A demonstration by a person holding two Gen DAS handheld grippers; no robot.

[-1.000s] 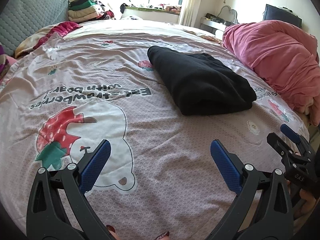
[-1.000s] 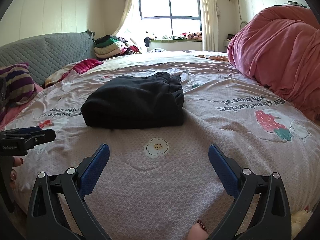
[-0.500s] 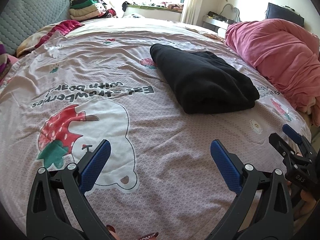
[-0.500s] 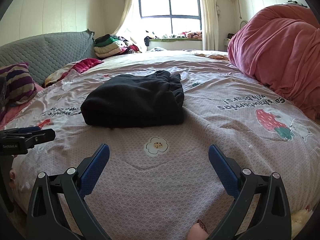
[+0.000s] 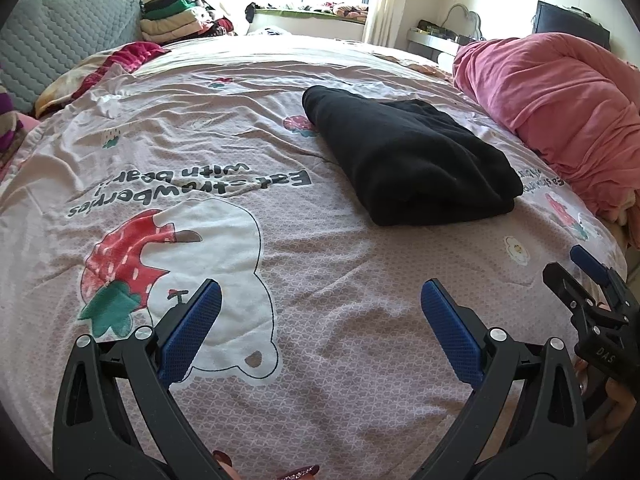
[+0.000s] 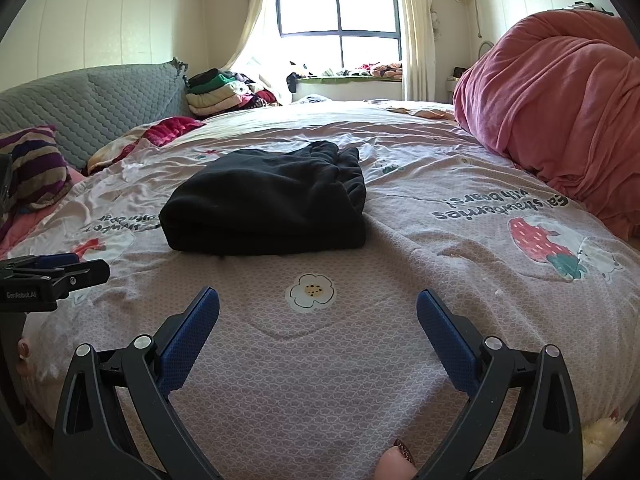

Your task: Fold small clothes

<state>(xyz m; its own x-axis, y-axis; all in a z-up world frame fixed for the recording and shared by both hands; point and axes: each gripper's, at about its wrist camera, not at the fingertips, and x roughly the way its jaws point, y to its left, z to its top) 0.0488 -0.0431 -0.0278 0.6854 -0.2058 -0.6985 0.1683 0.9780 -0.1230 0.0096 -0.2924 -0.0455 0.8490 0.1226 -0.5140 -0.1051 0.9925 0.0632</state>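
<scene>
A black garment [image 5: 404, 156] lies folded into a thick rectangle on the pink printed bedsheet [image 5: 280, 264]; it also shows in the right wrist view [image 6: 268, 204]. My left gripper [image 5: 318, 308] is open and empty, held above the sheet well short of the garment, to its left. My right gripper [image 6: 316, 316] is open and empty, above the sheet in front of the garment's folded edge. Each gripper shows at the edge of the other's view: the right one [image 5: 592, 292], the left one [image 6: 52, 276].
A bunched pink duvet [image 5: 560, 108] fills the bed's right side. A grey quilted headboard [image 6: 92, 100] and striped pillow [image 6: 32, 168] are at left. A stack of folded clothes [image 6: 216, 92] sits near the window. The bed's front edge is just below the grippers.
Both grippers stay open and empty. The left wrist view has tilted slightly, so the garment sits a little higher and farther right. The right gripper has barely moved.
</scene>
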